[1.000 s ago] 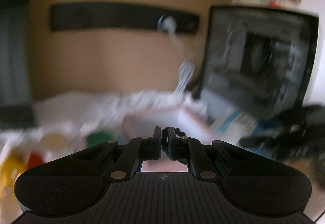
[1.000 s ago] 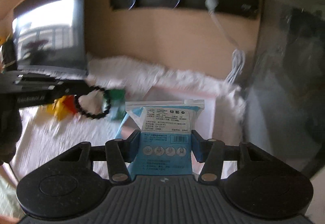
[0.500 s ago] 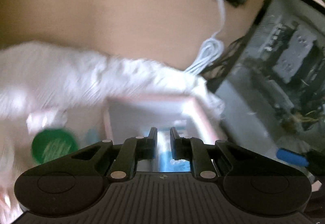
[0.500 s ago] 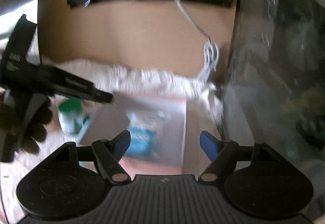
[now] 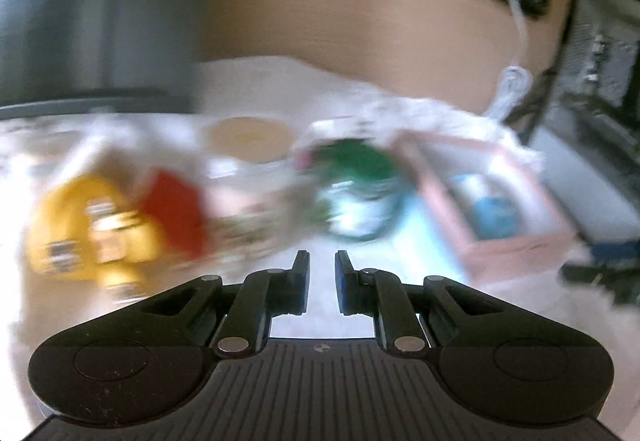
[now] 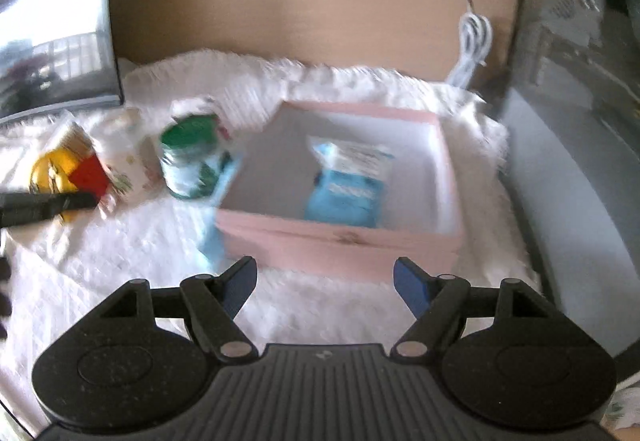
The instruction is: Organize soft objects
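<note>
Right gripper: my right gripper (image 6: 325, 291) hung near the front wall of the pink box (image 6: 340, 241), jaws wide apart and empty.
Blue packet: the blue-and-white soft packet (image 6: 346, 181) lay inside the box, toward its middle, clear of my fingers.
Left gripper: my left gripper (image 5: 322, 283) was nearly closed, only a narrow slit between the pads, nothing in it; I judged it was heading for the next item.
Waiting items: a green-lidded tub (image 6: 190, 161) stood just left of the box; a yellow-and-red pack (image 6: 70, 171) lay further left, on the fluffy white cover (image 6: 120, 261).
Blur: the left view was smeared, so I could not tell which item it lined up with.
Doing it well: I reckoned the left jaws needed opening before descending, then squeezing a soft pack gently at its middle.
</note>
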The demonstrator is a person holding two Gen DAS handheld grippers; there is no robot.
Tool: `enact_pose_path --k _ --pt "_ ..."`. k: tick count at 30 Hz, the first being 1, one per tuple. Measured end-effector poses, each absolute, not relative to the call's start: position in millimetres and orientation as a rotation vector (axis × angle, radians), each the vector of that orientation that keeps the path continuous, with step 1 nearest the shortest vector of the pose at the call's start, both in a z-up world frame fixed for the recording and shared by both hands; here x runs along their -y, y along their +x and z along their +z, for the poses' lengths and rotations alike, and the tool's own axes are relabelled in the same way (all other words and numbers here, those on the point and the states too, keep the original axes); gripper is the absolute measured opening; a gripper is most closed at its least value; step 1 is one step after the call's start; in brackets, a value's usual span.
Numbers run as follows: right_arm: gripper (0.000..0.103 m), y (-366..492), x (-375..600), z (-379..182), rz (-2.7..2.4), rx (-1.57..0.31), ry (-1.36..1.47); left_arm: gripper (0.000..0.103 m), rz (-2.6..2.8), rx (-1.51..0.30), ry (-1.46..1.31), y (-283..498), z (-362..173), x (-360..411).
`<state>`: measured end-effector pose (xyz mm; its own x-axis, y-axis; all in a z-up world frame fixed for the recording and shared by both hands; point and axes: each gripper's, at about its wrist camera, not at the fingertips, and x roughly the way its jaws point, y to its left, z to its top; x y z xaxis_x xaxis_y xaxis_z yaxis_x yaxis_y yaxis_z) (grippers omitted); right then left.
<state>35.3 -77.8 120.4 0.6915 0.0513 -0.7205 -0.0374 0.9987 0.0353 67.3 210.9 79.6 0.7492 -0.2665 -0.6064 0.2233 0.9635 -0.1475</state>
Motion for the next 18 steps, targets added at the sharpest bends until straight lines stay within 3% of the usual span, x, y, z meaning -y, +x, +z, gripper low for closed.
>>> enact_pose_path --k 6,13,18 --pt "0.076 57.4 29.5 139.6 0.058 -0.764 0.113 0.015 -0.048 -0.613 -0.112 47.9 75.5 -299.8" --pt "0.076 59.0 -37.2 136.7 0.154 -0.776 -0.035 0.015 -0.066 -0.565 -0.259 71.0 83.9 -380.7" --pt "0.076 50.2 -51.1 132.4 0.182 -0.797 -0.125 0.015 -0.042 -0.639 -0.675 140.7 91.9 -455.8"
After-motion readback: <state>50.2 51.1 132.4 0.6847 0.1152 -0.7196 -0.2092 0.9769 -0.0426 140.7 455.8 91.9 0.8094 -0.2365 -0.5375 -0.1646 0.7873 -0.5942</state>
